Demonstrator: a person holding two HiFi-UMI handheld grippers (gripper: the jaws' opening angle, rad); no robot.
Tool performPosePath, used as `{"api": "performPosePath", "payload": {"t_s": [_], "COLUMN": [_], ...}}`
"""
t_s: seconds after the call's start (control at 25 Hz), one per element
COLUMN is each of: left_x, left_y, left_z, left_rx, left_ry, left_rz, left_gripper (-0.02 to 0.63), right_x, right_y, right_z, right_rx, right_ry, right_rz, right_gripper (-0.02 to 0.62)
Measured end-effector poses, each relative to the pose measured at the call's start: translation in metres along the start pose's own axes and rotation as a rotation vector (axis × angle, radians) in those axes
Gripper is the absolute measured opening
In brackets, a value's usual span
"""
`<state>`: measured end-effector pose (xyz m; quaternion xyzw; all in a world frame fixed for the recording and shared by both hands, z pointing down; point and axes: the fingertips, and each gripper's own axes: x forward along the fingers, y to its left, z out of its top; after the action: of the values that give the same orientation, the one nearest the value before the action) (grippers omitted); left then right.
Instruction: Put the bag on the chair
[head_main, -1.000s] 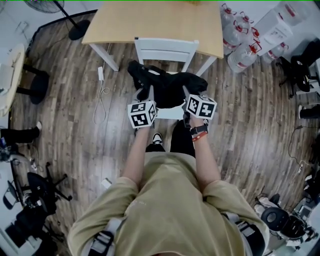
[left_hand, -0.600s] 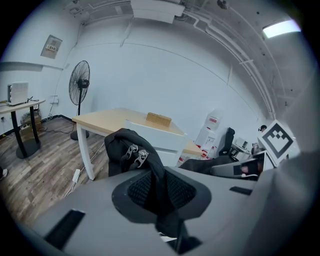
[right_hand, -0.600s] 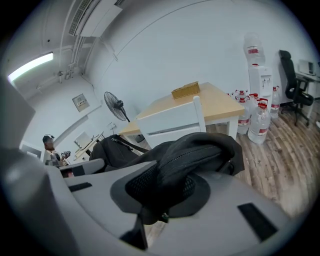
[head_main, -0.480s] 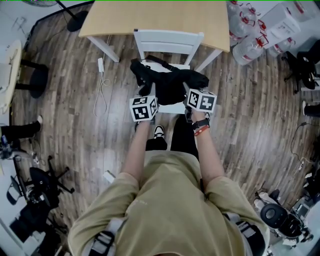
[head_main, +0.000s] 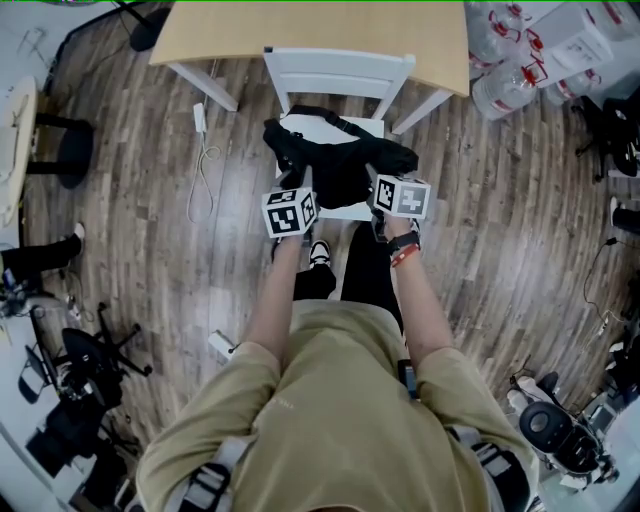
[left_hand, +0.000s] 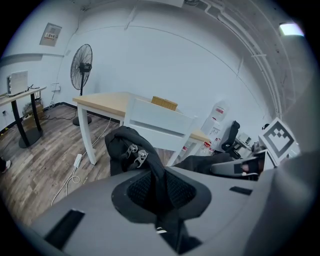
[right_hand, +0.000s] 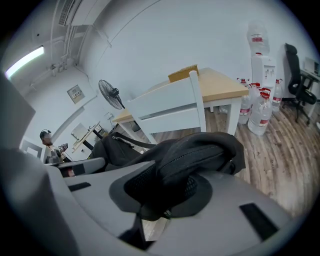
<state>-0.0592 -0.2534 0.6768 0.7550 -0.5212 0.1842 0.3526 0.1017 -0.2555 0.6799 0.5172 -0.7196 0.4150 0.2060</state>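
Note:
A black bag (head_main: 340, 165) lies across the seat of the white chair (head_main: 340, 70), which is pushed against a wooden table (head_main: 310, 30). My left gripper (head_main: 293, 180) is at the bag's near left edge and is shut on a fold of its fabric (left_hand: 150, 170), with the zipper pulls (left_hand: 136, 154) just beyond. My right gripper (head_main: 373, 180) is at the near right edge. Its jaws are opening, and a thick fold of the bag (right_hand: 200, 152) still fills the gap between them. The chair back (right_hand: 170, 107) stands just behind the bag.
Large water bottles (head_main: 515, 75) stand right of the table. A white cable (head_main: 205, 170) lies on the wood floor left of the chair. A black stool (head_main: 60, 150) and camera gear (head_main: 65, 400) are at the left, and an office chair (head_main: 610, 130) is at the right.
Both grippers and the bag have moved a little toward the chair back. The bag sits lower and spreads on the seat, its strap now lying toward the backrest.

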Motion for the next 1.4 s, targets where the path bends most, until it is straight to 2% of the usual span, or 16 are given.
{"api": "performPosePath", "payload": {"t_s": [0.44, 0.76, 1.0, 1.4], "left_x": [0.038, 0.066, 0.083, 0.118], "left_y": [0.029, 0.042, 0.057, 0.071], "left_z": [-0.028, -0.054, -0.077, -0.123], "left_rx": [-0.032, -0.065, -0.077, -0.081], "left_ry": [0.093, 0.151, 0.211, 0.329], "left_rz": [0.043, 0.039, 0.047, 0.070], "left_gripper": [0.051, 0.054, 0.057, 0.060], "right_x": [0.052, 0.085, 0.106, 0.140], "right_y": [-0.018, -0.036, -0.047, -0.072], "right_z": [-0.025, -0.040, -0.060, -0.095], "right_rx": [0.016, 0.005, 0.068, 0.105], "right_ry": [0.104, 0.166, 0.197, 0.290], "right_rz": [0.015, 0.028, 0.047, 0.064], "right_gripper": [0.084, 0.087, 0.090, 0.094]}}
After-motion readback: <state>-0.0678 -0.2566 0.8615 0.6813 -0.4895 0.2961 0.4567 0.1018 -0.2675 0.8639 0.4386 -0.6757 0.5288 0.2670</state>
